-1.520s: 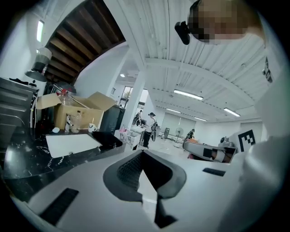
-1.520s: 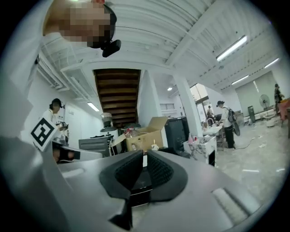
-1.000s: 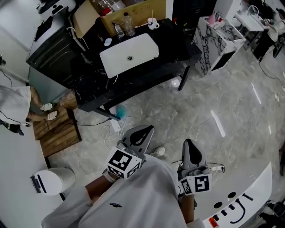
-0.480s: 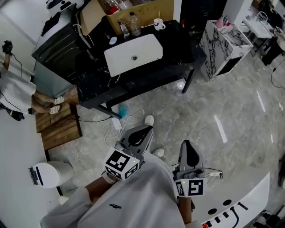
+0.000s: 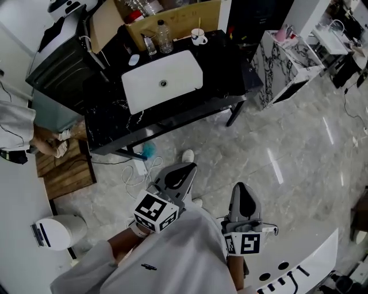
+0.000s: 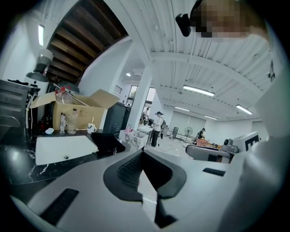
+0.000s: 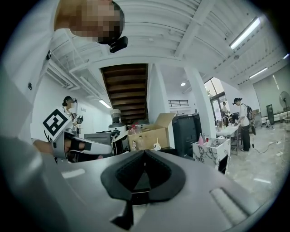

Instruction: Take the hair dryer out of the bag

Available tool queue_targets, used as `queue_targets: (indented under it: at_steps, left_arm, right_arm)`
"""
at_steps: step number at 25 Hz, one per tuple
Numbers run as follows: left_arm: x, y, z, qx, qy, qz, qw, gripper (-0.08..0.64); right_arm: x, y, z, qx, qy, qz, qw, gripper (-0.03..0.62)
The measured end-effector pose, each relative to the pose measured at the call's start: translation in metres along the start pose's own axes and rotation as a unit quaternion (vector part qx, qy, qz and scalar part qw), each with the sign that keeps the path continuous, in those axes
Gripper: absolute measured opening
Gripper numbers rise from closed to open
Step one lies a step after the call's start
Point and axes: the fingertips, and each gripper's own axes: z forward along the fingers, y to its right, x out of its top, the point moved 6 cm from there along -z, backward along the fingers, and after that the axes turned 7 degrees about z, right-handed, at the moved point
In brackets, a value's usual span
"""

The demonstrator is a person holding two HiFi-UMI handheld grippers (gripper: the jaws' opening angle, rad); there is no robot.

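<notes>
Left gripper (image 5: 190, 167) and right gripper (image 5: 242, 186) both have jaws pressed together with nothing between them; you hold them side by side, apart, over the marble floor (image 5: 287, 143), with your shoe (image 5: 187, 155) just past the left tip. Further out there's a white cable (image 5: 137, 170) on the floor, a wooden pallet (image 5: 62, 172) to the left, then the black table (image 5: 230, 74) with a white sink (image 5: 163, 80), a bottle (image 5: 165, 35) and a cup (image 5: 197, 36) in front of a cardboard box (image 5: 175, 16). Can't tell where the hair dryer or bag is from any view.
</notes>
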Motion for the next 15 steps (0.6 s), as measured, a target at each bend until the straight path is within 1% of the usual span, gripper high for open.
queue_targets:
  at_steps: [4,7,10,13,15]
  left_arm:
    - [0.016,-0.039,0.041,0.003,0.002,-0.006,1.0000,0.008]
    - [0.031,-0.070,0.068,0.004,0.003,-0.004,1.0000,0.006]
    - [0.049,-0.101,0.094,-0.003,0.003,-0.005,1.0000,0.008]
    - [0.067,-0.131,0.116,-0.011,0.001,0.001,0.9999,0.006]
    - [0.077,-0.150,0.131,-0.014,0.003,0.005,0.9999,0.006]
  right_arm:
    - [0.005,0.019,0.055,0.001,-0.010,0.003,1.000,0.012]
    - [0.014,0.030,0.099,-0.002,-0.010,0.006,1.000,0.014]
    - [0.026,0.039,0.144,-0.006,-0.007,0.010,1.000,0.014]
    - [0.035,0.047,0.183,-0.017,-0.005,0.018,1.000,0.014]
    - [0.040,0.052,0.210,-0.018,-0.007,0.015,1.000,0.014]
